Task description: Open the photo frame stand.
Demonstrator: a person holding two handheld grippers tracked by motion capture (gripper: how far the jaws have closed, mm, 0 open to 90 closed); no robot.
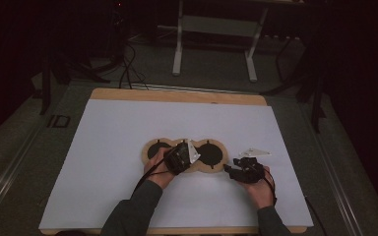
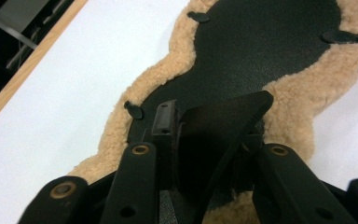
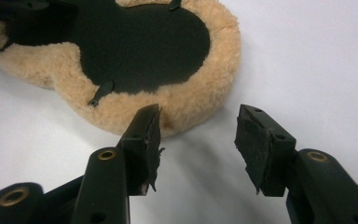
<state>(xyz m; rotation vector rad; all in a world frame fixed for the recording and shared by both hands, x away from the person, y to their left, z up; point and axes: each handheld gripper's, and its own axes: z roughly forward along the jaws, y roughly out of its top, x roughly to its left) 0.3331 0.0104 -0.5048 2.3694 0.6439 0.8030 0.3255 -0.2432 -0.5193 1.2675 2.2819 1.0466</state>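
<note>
High view showed the fleece pad [image 1: 184,156] flat mid-table—the left gripper [image 2: 214,135] clamped on its black flap [image 2: 223,126], the right gripper [image 3: 198,140] apart beside it—lifting not yet begun.

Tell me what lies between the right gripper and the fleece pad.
Nothing: bare white table cover separates the right gripper from the fleece pad, seen in the right gripper view.

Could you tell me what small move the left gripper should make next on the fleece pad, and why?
Probably finish closing and check the hold: the left gripper has a black flap between its jaws over the fleece pad, while the right gripper waits open beside its edge.
</note>
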